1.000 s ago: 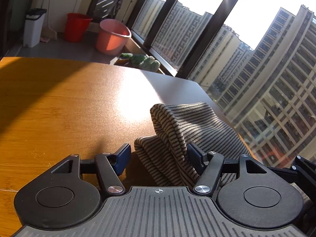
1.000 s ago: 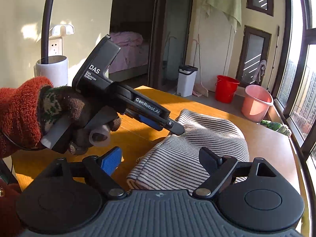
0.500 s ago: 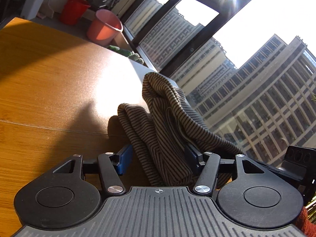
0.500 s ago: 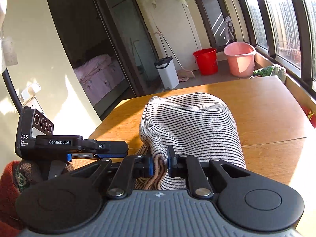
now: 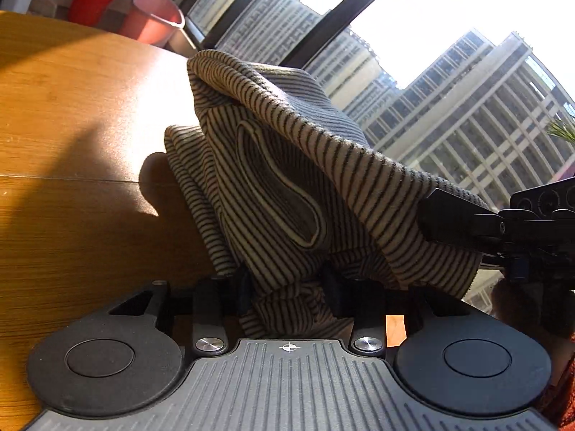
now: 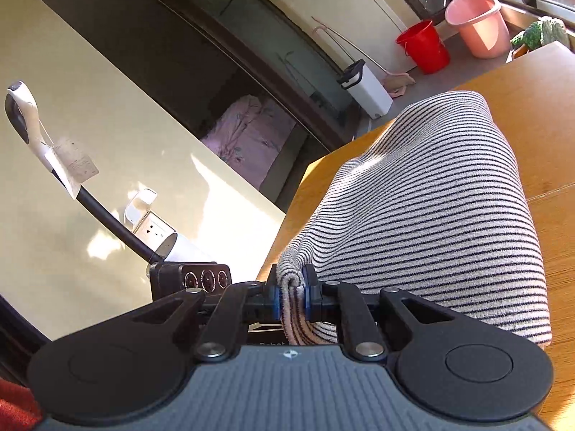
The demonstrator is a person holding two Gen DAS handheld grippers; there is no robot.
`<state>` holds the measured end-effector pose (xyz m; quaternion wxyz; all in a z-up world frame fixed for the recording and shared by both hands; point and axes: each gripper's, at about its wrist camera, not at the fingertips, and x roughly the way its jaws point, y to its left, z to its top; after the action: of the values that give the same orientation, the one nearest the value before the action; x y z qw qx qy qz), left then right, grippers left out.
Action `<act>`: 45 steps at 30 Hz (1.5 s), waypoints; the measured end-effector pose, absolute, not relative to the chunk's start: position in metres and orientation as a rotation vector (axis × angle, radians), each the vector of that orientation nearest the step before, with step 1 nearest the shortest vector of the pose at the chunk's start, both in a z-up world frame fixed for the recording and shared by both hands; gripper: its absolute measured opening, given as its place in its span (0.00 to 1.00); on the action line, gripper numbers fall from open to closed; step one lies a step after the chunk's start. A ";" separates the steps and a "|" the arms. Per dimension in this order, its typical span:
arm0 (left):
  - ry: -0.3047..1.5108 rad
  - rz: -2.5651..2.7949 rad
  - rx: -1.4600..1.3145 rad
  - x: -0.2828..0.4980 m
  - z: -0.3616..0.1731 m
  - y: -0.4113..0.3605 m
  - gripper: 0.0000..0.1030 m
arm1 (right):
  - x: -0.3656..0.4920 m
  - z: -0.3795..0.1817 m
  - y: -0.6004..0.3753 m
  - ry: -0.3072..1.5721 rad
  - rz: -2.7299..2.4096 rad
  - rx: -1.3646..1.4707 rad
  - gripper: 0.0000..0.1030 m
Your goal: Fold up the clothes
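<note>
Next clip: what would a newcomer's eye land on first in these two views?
The striped garment, bunched and lifted off the wooden table, fills both views. The right gripper is shut on a fold of its edge; the left gripper is closing around another bunch. Behind, sunlit towers and a pink bucket stand out.

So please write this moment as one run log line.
step: grasp | right gripper: shut on striped garment | left gripper: closing, garment between fingers | wooden table

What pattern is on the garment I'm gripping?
Thin dark stripes on a cream knit; the striped garment shows best in the right wrist view.
</note>
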<state>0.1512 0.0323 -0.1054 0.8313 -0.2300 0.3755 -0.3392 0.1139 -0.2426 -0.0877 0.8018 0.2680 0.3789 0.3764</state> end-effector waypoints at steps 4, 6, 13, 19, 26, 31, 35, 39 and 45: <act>0.789 -0.742 -0.455 0.147 -0.104 0.034 0.44 | 0.123 -0.107 -0.241 0.864 0.758 0.559 0.11; 0.796 -0.745 -0.440 0.143 -0.102 0.039 0.48 | 0.122 -0.110 -0.239 0.867 0.743 0.530 0.11; 0.714 -0.611 -0.511 0.125 -0.083 0.103 0.70 | 0.088 -0.108 -0.186 0.765 0.719 0.093 0.12; 0.573 -0.686 -0.549 0.146 -0.033 0.084 0.68 | 0.072 -0.115 -0.158 0.712 0.711 -0.068 0.12; 0.696 -0.726 -0.422 0.185 -0.070 -0.004 0.60 | 0.059 -0.108 -0.164 0.631 0.689 -0.107 0.16; 0.707 -0.742 -0.516 0.195 -0.086 0.008 0.47 | 0.044 -0.082 -0.197 0.566 0.759 -0.084 0.78; 0.704 -0.754 -0.499 0.199 -0.089 0.004 0.47 | 0.043 -0.056 -0.228 0.475 0.705 -0.050 0.92; 0.697 -0.759 -0.495 0.200 -0.093 0.002 0.48 | 0.069 -0.066 -0.227 0.486 0.527 -0.087 0.94; 0.687 -0.751 -0.438 0.195 -0.091 -0.001 0.47 | 0.071 -0.115 -0.189 0.548 0.429 -0.291 0.99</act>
<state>0.1950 -0.0007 -0.0909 0.8504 -0.2078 0.3260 -0.3568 0.0713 -0.1893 -0.1146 0.9298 -0.1422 0.2673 0.2094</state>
